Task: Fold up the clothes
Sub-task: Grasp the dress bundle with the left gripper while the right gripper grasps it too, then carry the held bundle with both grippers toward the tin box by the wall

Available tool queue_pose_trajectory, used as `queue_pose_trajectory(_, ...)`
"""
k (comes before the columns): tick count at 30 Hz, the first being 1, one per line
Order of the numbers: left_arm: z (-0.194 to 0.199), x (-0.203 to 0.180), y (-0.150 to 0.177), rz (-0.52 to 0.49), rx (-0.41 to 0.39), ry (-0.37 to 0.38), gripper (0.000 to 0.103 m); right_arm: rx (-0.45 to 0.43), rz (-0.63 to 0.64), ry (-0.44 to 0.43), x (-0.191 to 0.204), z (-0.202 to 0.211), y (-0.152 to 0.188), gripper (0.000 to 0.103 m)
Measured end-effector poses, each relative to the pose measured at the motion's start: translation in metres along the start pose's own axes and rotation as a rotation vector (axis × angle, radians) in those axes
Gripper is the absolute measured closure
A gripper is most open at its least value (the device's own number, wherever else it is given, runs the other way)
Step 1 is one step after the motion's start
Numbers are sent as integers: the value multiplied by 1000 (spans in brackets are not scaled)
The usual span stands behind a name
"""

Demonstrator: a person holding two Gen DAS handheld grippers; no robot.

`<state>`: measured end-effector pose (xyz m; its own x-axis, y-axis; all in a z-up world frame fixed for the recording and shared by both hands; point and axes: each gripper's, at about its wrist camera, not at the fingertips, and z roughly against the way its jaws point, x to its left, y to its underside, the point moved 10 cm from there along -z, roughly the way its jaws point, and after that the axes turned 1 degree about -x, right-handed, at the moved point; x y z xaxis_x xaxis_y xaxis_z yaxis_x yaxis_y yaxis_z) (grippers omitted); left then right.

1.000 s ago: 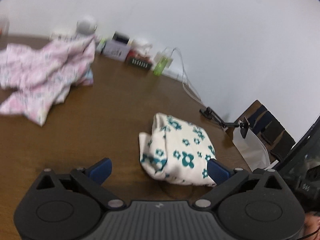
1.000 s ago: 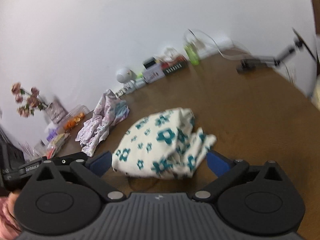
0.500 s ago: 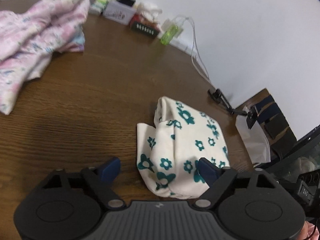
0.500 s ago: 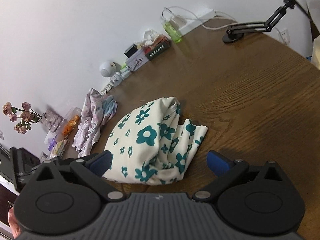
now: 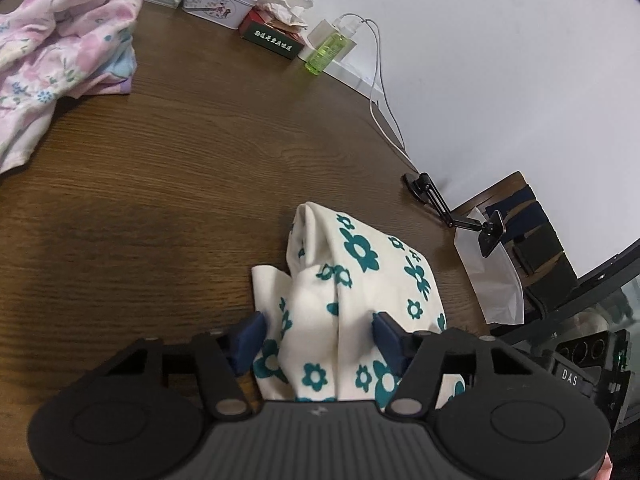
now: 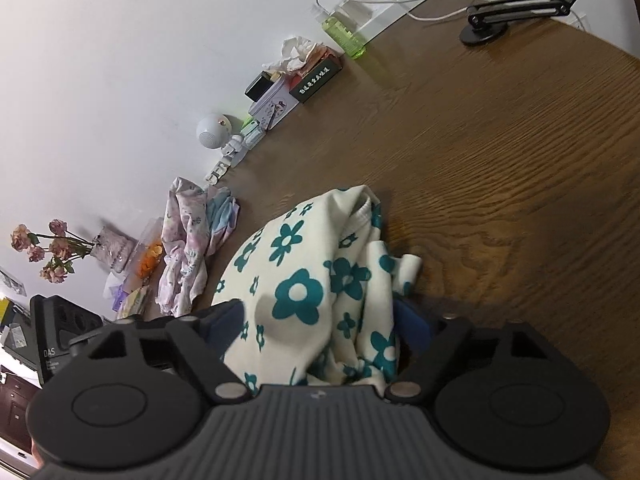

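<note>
Left gripper: the left gripper (image 5: 318,334) sits at 6 o'clock in its own view, its jaws closing with a bunched fold of the cream garment between the blue pads (image 5: 249,338). Both pads lie against the cloth, but whether they already press it I cannot tell for certain; the fabric bulges up between them.

Right gripper: the right gripper (image 6: 320,322) also fills 6 o'clock of its view, jaws closing, wider apart than the left pair. The garment's thick end lies between them; the pad at 7 o'clock touches the cloth, and the pad at 5 o'clock (image 6: 414,326) is partly under a hanging flap.

Cream garment: the cream garment (image 5: 360,276) with teal flowers lies crumpled on the table, running from the left gripper toward 1 o'clock, near the table's edge at 3 o'clock. In the right view (image 6: 312,276) it spreads from 6 toward 12 o'clock.

Pink garment: a pink floral garment (image 5: 60,40) lies heaped at 10 o'clock in the left view, well apart from the cream one.

Table: brown wood table (image 5: 180,168), bare grain between the two garments.

Wall side: a green bottle (image 5: 326,54), a dark box (image 5: 272,38) and a pale tin (image 5: 218,2) stand along the wall at 12 o'clock.

Right view extras: a vase of pink flowers (image 6: 52,252) at 9 o'clock.
</note>
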<state>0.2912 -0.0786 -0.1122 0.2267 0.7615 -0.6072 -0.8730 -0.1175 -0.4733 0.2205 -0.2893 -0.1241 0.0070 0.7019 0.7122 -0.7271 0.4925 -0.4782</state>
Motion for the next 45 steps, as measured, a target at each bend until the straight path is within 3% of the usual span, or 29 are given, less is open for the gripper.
queue_pose_trajectory(3, -3, -1, 0, -2, 2, 7, 50, 5, -2, -6, 1, -4, 0, 28)
queue_pose_trajectory(7, -5, -1, 0, 1, 5, 21, 56, 13, -8, -13, -1, -8, 0, 42)
queue_pose_trajectory(27, 3, -13, 5, -75, -38, 15, 77, 12, 21, -58, -2, -9, 4, 65)
queue_pose_trajectory(39, 27, -18, 10, -62, -99, 41, 81, 3, 104, -70, 18, 1, 6, 68)
queue_pose_trajectory(45, 51, -27, -3, -78, -162, 42, 81, -14, 160, -94, 41, 6, -3, 68)
